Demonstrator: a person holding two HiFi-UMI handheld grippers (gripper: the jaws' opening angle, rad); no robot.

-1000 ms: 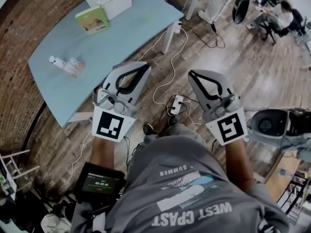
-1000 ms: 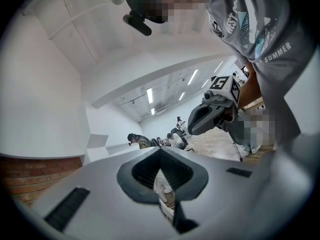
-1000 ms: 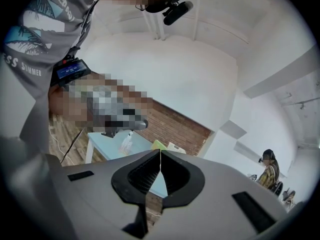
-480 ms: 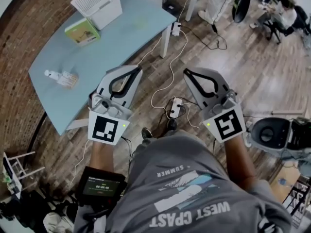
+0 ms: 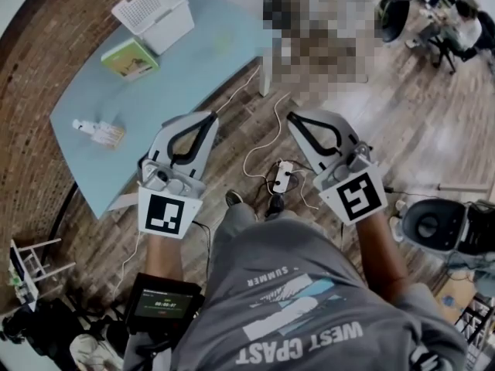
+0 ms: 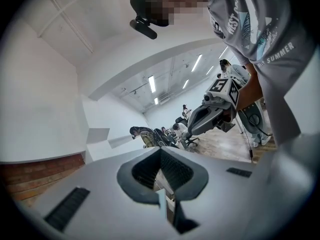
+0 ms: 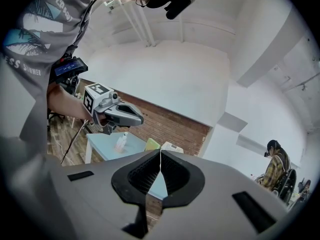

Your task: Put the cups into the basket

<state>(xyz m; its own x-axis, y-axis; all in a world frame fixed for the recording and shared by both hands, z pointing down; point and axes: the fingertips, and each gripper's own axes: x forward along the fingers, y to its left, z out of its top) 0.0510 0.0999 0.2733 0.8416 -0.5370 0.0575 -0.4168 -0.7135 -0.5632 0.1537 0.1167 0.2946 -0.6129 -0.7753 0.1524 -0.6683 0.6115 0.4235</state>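
While we stand well short of the table (image 5: pixel 201 52), the left gripper (image 5: pixel 210 116) and right gripper (image 5: pixel 291 117) are both clenched on nothing: only the approach, we judge. The basket (image 5: pixel 152 12) sits at its far left end; the cups we cannot pick out. Next: step closer, find one, open up.

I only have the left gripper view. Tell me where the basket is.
Observer: The white basket stands at the far end of the blue table, ahead and to the person's left.
Operator: Report what sits next to it.
Observer: A green box lies beside it on the table.
Operator: Check the other gripper.
Observer: In its own view, the right gripper has its jaws together with nothing between them.
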